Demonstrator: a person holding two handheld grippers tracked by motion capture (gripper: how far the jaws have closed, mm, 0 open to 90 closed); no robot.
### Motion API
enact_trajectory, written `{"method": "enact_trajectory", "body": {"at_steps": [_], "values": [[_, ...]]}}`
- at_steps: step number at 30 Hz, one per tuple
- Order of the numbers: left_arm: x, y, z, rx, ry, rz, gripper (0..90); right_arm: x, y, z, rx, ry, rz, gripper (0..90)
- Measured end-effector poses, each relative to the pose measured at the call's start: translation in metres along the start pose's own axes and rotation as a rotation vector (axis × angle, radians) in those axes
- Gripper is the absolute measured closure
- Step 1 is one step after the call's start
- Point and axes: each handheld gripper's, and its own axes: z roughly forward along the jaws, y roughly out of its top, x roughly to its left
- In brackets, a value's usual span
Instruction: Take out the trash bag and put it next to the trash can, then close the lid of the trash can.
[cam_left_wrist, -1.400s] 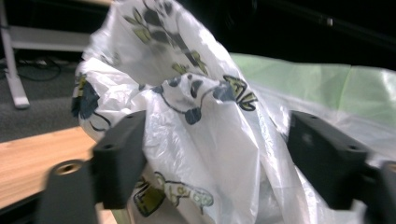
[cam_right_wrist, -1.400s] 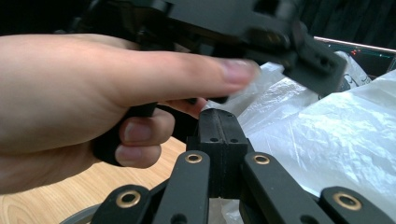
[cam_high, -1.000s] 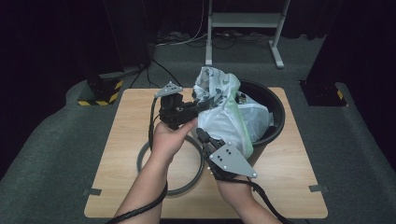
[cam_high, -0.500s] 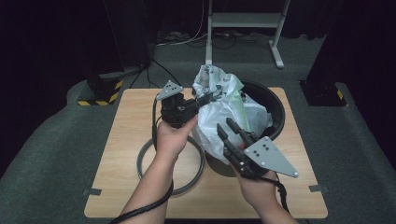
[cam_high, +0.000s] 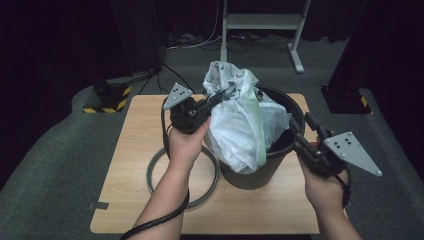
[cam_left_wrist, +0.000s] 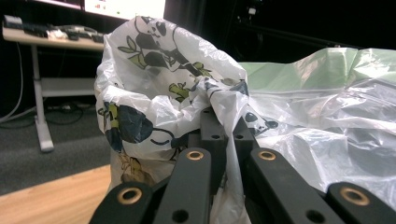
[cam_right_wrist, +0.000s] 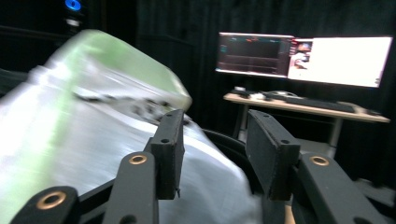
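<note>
bag (cam_high: 240, 125) in bin (cam_high: 280, 150) | ring (cam_high: 160, 165) beside | table (cam_high: 140, 125)

The plastic bag (cam_high: 240, 125) hides the bin's (cam_high: 280, 150) inside; the right gripper view blurs it.

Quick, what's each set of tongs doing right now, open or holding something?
Left tongs: shut on the plastic bag, pinching its gathered top.
Right tongs: open, nothing between them; jaws have just been opening, beside the black bin.
</note>
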Motion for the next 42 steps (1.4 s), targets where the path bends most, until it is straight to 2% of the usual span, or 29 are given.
{"method": "enact_trajectory", "body": {"at_steps": [2,3,4,5,6,7,10,11,13,14,19,22,23,29,30,31,32,33,35,38,40,42], "values": [[-0.001,0.0,0.0,-0.008,-0.001,-0.002,88.9,-0.008,-0.003,0.0,0.012,-0.026,-0.007,53.7],[-0.002,0.001,0.0,-0.015,-0.004,0.01,88.9,-0.012,-0.005,-0.001,0.018,-0.043,-0.013,53.5],[-0.002,0.001,0.0,-0.015,-0.004,0.01,89.0,-0.012,-0.005,-0.001,0.018,-0.043,-0.013,53.5],[-0.004,0.001,0.0,-0.038,-0.007,0.003,89.0,-0.021,-0.01,-0.001,0.027,-0.074,-0.015,52.5],[-0.004,0.001,0.0,-0.038,-0.007,0.003,89.0,-0.021,-0.01,-0.001,0.027,-0.074,-0.015,52.5],[-0.005,0.002,-0.001,-0.051,-0.009,0.006,89.0,-0.029,-0.015,-0.002,0.037,-0.102,-0.01,51.2],[-0.006,0.003,-0.002,-0.065,-0.01,0.008,89.0,-0.035,-0.019,-0.002,0.046,-0.126,-0.007,50.2],[-0.007,0.004,-0.003,-0.079,-0.012,0.013,89.0,-0.041,-0.025,-0.001,0.063,-0.147,0.002,48.6],[-0.007,0.004,-0.004,-0.086,-0.016,0.013,89.0,-0.043,-0.028,-0.001,0.068,-0.155,0.004,47.8],[-0.008,0.005,-0.005,-0.089,-0.016,0.021,89.0,-0.048,-0.036,-0.001,0.083,-0.18,0.006,46.2],[-0.015,0.007,-0.008,-0.122,-0.043,0.05,89.0,-0.059,-0.057,0.0,0.116,-0.221,0.022,41.5],[-0.018,0.007,-0.009,-0.136,-0.055,0.055,89.0,-0.064,-0.067,0.002,0.145,-0.224,0.017,39.1],[-0.02,0.006,-0.009,-0.146,-0.057,0.061,89.0,-0.069,-0.077,0.004,0.175,-0.223,0.016,37.6],[-0.023,0.005,-0.005,-0.163,-0.064,0.049,89.0,-0.08,-0.118,0.009,0.255,-0.207,0.032,24.9],[-0.023,0.005,-0.005,-0.163,-0.064,0.049,89.1,-0.08,-0.118,0.009,0.255,-0.207,0.032,24.9],[-0.023,0.005,-0.005,-0.162,-0.068,0.059,89.1,-0.082,-0.127,0.01,0.279,-0.208,0.022,22.5],[-0.025,0.005,-0.005,-0.172,-0.074,0.053,89.1,-0.086,-0.14,0.015,0.333,-0.212,0.038,19.4],[-0.025,0.005,-0.005,-0.171,-0.075,0.06,89.1,-0.087,-0.145,0.016,0.355,-0.216,0.048,18.0],[-0.026,0.005,-0.005,-0.175,-0.079,0.061,89.1,-0.09,-0.158,0.021,0.4,-0.238,0.073,18.0],[-0.025,0.005,-0.006,-0.178,-0.079,0.06,89.1,-0.092,-0.17,0.024,0.433,-0.231,0.08,18.0],[-0.028,0.007,-0.007,-0.199,-0.088,0.061,89.1,-0.091,-0.178,0.025,0.444,-0.213,0.078,17.5],[-0.028,0.008,-0.008,-0.195,-0.09,0.073,89.1,-0.091,-0.182,0.026,0.45,-0.206,0.076,17.4]]}}
